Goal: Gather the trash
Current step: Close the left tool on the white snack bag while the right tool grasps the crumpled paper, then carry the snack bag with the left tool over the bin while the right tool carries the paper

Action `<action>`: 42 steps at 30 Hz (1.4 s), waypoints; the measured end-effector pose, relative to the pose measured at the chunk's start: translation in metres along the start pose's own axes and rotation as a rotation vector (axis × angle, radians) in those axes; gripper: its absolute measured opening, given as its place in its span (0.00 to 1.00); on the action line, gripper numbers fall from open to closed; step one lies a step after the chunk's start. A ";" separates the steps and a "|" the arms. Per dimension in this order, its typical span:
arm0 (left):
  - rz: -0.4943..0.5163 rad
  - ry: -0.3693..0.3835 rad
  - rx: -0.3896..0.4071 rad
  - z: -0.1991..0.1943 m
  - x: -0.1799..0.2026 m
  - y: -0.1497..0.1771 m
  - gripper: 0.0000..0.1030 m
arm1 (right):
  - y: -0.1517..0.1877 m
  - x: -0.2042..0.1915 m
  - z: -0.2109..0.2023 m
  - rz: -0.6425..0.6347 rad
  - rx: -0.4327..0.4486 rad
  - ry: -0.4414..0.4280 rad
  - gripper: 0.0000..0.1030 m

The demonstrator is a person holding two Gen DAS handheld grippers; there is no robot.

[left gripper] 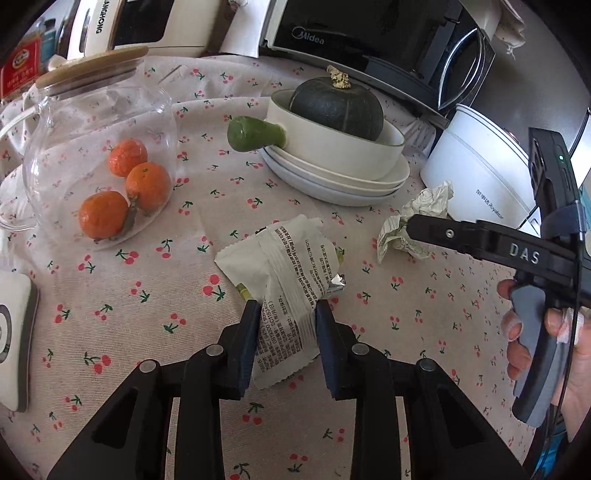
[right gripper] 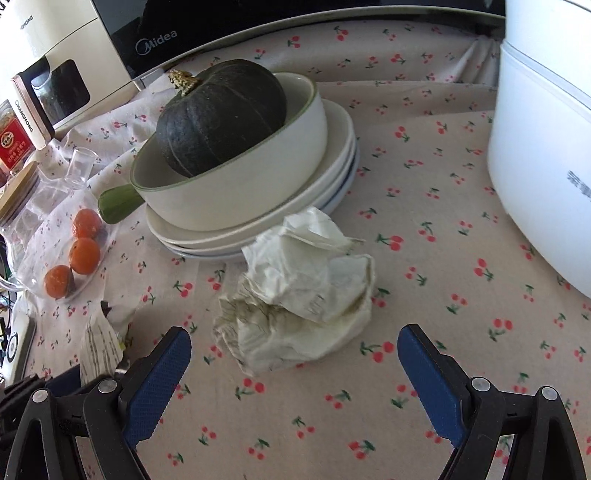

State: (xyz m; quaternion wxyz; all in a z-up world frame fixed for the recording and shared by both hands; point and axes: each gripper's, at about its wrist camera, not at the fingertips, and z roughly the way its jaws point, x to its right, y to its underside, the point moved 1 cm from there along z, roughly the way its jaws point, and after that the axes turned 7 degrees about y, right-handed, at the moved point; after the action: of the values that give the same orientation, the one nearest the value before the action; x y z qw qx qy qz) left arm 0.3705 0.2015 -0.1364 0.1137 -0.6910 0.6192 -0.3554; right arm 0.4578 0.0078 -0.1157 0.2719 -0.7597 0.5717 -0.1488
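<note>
A white printed snack wrapper (left gripper: 284,266) lies on the cherry-print tablecloth, and my left gripper (left gripper: 287,310) is shut on its near end, both pads pressing the foil. The same wrapper (right gripper: 99,343) shows at the lower left of the right wrist view. A crumpled off-white paper ball (right gripper: 303,295) sits just in front of the stacked plates. My right gripper (right gripper: 293,332) stands open, its blue pads wide on either side of the ball's near edge without touching it. In the left wrist view the paper ball (left gripper: 430,199) lies right behind a black finger (left gripper: 443,233) of the right gripper, which a hand holds.
A white bowl (right gripper: 236,192) with a green handle holds a dark green squash (right gripper: 218,114) on stacked plates. A glass jar (left gripper: 92,147) of tangerines stands left, a white cooker (right gripper: 543,155) right. A microwave (left gripper: 332,33) and boxes line the back.
</note>
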 end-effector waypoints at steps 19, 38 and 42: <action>0.001 -0.059 -0.033 -0.052 0.034 0.036 0.31 | 0.019 0.022 -0.063 0.060 -0.027 0.008 0.48; 0.043 -0.022 -0.055 -0.149 0.122 0.128 0.31 | 0.132 0.038 -0.211 0.040 0.018 -0.026 0.48; 0.057 -0.005 -0.067 -0.159 0.138 0.146 0.31 | 0.157 0.042 -0.225 0.037 0.013 -0.022 0.48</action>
State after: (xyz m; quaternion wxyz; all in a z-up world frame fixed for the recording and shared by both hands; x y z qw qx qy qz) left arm 0.1539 0.0871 -0.0606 0.1021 -0.6771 0.6500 -0.3295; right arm 0.2262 -0.1177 -0.0289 0.2858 -0.7487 0.5817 -0.1392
